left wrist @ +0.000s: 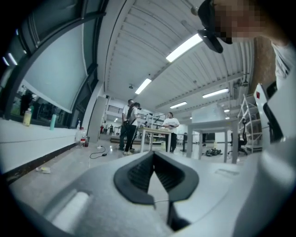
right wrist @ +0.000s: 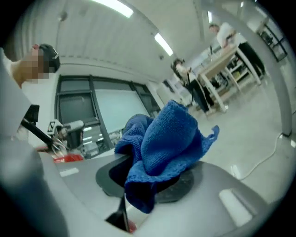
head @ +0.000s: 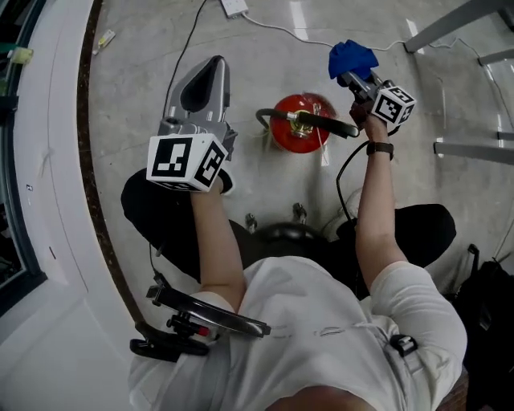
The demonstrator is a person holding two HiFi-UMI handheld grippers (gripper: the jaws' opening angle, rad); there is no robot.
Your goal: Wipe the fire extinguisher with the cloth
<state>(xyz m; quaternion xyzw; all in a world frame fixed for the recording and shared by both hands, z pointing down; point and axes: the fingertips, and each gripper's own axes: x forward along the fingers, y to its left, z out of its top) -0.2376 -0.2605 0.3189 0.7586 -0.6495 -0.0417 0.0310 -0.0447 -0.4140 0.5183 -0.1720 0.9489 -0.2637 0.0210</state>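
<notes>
The red fire extinguisher (head: 299, 127) stands on the floor in front of me, seen from above, with its black handle (head: 321, 124) across the top. My right gripper (head: 348, 77) is just right of and beyond it, shut on a bunched blue cloth (head: 351, 56). In the right gripper view the blue cloth (right wrist: 164, 143) fills the jaws, and a red bit of the extinguisher (right wrist: 67, 158) shows at the left. My left gripper (head: 214, 66) is held left of the extinguisher, apart from it. Its jaws meet at the tips with nothing between them (left wrist: 153, 155).
A white cable (head: 277, 28) runs across the floor beyond the extinguisher. Metal table legs (head: 454, 22) stand at the far right, and a white ledge (head: 48, 160) runs along the left. A black bag (head: 491, 317) lies at the right. People (left wrist: 129, 125) stand by distant tables.
</notes>
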